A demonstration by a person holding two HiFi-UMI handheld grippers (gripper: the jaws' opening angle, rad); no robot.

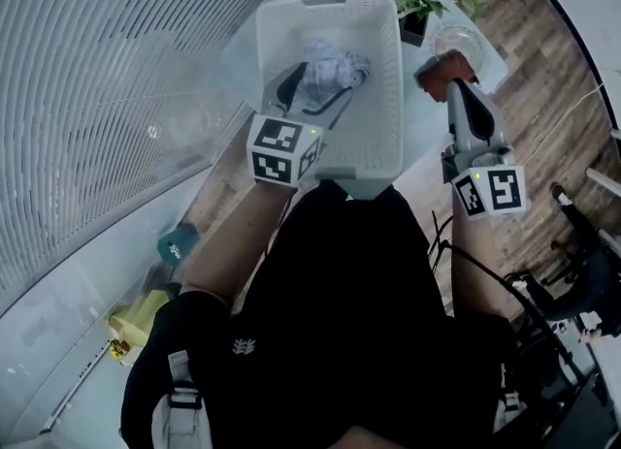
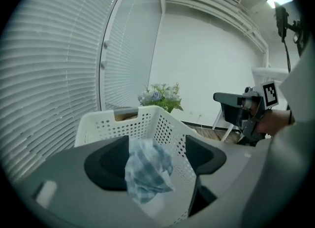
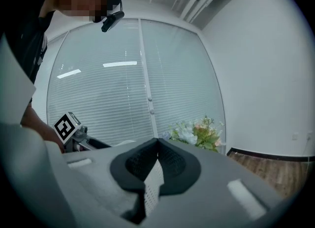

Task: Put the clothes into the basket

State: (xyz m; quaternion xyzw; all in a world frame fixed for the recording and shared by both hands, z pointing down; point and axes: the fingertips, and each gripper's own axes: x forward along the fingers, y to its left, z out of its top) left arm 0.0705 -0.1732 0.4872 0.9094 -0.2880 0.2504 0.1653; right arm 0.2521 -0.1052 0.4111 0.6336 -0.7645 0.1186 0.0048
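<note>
One checked cloth (image 1: 330,64) we log inside the white basket (image 1: 380,108); our left tool (image 2: 156,148) gapes above it, right tool (image 3: 157,146) closed, empty.

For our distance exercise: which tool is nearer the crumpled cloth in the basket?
Left. The left tool hangs over the cloth inside the basket, jaws open; the right tool sits outside the basket's right wall, shut.

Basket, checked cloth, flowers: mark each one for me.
white basket (image 1: 386,98), head view, on its perforated right wall.
checked cloth (image 2: 147,170), left gripper view, on the middle of the crumpled bundle.
flowers (image 3: 194,133), right gripper view, on the pale blooms of the bunch.
</note>
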